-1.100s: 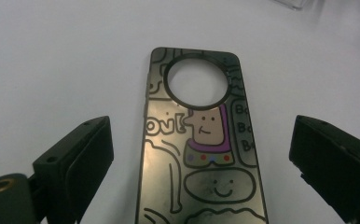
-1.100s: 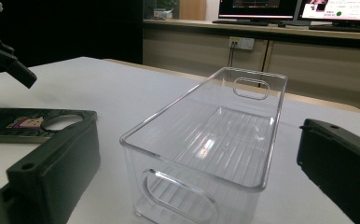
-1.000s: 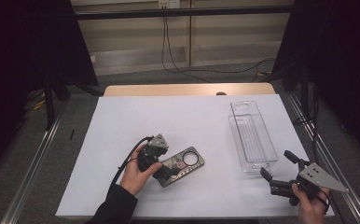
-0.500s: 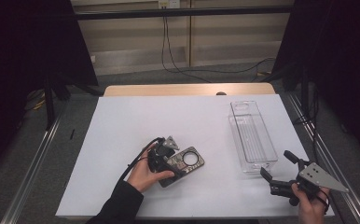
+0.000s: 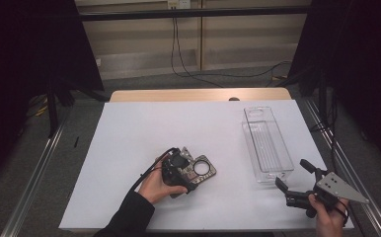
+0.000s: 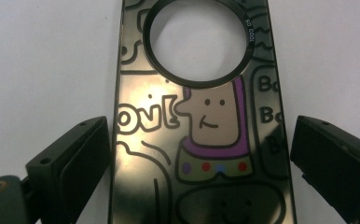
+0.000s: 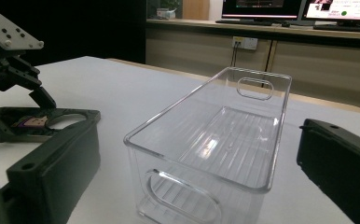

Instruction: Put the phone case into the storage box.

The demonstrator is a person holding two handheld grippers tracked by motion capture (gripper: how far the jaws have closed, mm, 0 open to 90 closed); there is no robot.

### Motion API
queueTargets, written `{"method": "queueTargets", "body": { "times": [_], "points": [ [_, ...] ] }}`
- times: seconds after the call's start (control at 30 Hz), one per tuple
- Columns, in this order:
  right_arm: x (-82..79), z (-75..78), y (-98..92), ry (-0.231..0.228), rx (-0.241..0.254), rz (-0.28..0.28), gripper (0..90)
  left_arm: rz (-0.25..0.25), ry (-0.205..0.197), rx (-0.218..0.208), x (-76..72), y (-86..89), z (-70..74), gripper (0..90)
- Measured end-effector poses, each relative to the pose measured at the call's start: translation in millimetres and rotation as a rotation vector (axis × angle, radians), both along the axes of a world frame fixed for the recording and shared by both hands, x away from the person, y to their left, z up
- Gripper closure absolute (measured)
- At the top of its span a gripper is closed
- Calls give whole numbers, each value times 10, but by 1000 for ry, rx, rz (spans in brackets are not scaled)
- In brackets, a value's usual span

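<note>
The left gripper (image 5: 178, 170) is hovering low over the phone case (image 5: 198, 170), which is lying flat on the white tabletop (image 5: 129, 133), a little left of centre and toward the near edge. In the left gripper view the jaws are standing open, one on each long side of the case (image 6: 201, 135); the left jaw is sitting just beside the edge and the right one slightly apart, so nothing is being gripped. The case is showing a glossy cartoon print and a round ring opening (image 6: 197, 42) at its far end. The right gripper (image 5: 297, 185) is resting in the person's hand at the near right corner, jaws open and empty, pointing toward the clear plastic bin (image 5: 267, 145). The bin (image 7: 211, 140) is standing upright and empty, well apart from the case.
</note>
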State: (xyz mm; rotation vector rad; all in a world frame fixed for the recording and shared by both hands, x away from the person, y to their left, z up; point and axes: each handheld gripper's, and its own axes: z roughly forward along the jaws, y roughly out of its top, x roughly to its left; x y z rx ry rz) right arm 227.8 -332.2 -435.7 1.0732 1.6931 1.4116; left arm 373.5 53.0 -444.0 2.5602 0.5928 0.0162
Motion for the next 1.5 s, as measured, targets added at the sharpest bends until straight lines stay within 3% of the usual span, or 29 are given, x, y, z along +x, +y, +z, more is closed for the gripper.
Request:
{"method": "queueTargets", "body": {
  "times": [0.13, 0.33, 1.5],
  "points": [
    [1, -1, -1, 1, 1, 0, 0, -1, -31, 16, -26, -24, -15, 62],
    [0, 0, 1, 0, -1, 3, 0, 8, -35, 15, -27, -20, -22, 61],
    [4, -4, 3, 3, 0, 4, 0, 19, -25, 36, -44, -41, 12, 127]
  ]
}}
